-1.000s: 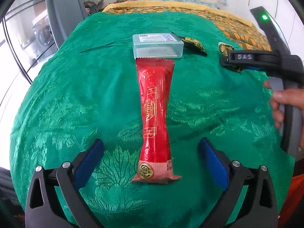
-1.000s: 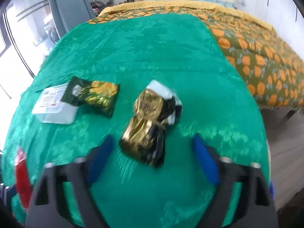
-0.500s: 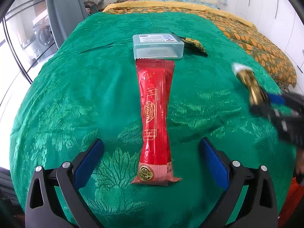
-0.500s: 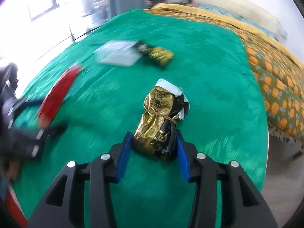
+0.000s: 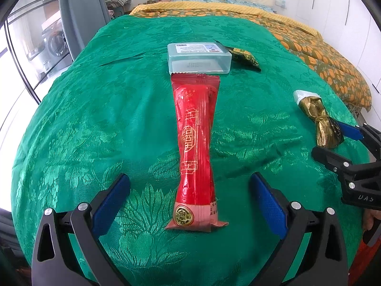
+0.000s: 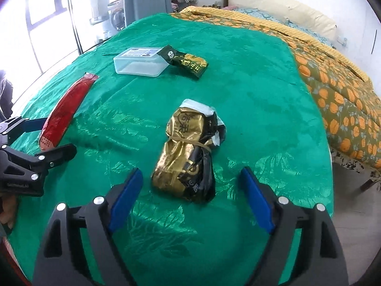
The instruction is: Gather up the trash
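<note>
Opening over the green cloth [image 6: 250, 76], the right gripper [image 6: 190, 190] has its jaws apart around the crumpled gold packet [image 6: 188, 152], pads clear of it. The left gripper [image 5: 190, 202] stands wide open astride the red wrapper [image 5: 195, 143], whose far end seems to touch the clear plastic box [image 5: 198, 58].

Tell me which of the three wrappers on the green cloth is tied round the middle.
The crumpled gold-and-black wrapper, lying between the right gripper's opening jaws, is cinched by a band. The long red wrapper and the dark green packet lie untied.
</note>
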Demonstrator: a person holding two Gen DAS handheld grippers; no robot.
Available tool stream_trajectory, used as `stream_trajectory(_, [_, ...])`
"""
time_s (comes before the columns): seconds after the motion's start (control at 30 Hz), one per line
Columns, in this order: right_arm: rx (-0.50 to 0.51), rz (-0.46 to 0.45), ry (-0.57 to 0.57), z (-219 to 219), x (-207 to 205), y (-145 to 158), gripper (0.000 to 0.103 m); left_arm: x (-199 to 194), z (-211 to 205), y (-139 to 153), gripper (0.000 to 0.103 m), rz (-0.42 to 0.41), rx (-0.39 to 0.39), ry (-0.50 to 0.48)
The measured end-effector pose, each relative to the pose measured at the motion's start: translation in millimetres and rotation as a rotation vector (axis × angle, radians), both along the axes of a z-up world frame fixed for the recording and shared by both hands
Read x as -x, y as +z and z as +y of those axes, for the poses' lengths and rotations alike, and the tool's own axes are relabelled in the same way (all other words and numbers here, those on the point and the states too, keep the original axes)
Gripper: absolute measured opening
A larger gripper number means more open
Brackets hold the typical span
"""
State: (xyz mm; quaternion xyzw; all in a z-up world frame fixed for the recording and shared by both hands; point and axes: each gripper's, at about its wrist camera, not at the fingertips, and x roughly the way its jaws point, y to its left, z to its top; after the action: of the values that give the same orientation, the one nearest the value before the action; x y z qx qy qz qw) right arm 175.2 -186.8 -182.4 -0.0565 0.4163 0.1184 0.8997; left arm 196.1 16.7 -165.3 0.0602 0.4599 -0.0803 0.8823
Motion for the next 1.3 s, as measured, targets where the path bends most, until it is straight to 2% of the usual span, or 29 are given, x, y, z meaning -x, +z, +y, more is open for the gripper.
stream_trajectory(0.13, [-0.006, -0.001, -0.037, -5.6, 0.6, 0.2, 0.081, 0.5, -0.6, 0.0, 0.099, 0.0, 0.0, 0.001])
stream_trajectory(1.1, [0.005, -0.004, -0.044, -4.7, -0.4, -0.2, 0.083, 1.7, -2.4, -0.1, 0.099, 0.001, 0.004, -0.001])
stream_trajectory(1.3, [-0.027, 0.006, -0.061, -9.1, -0.6, -0.4, 0.083, 0.6, -0.4, -0.6, 0.099, 0.002, 0.012, -0.007])
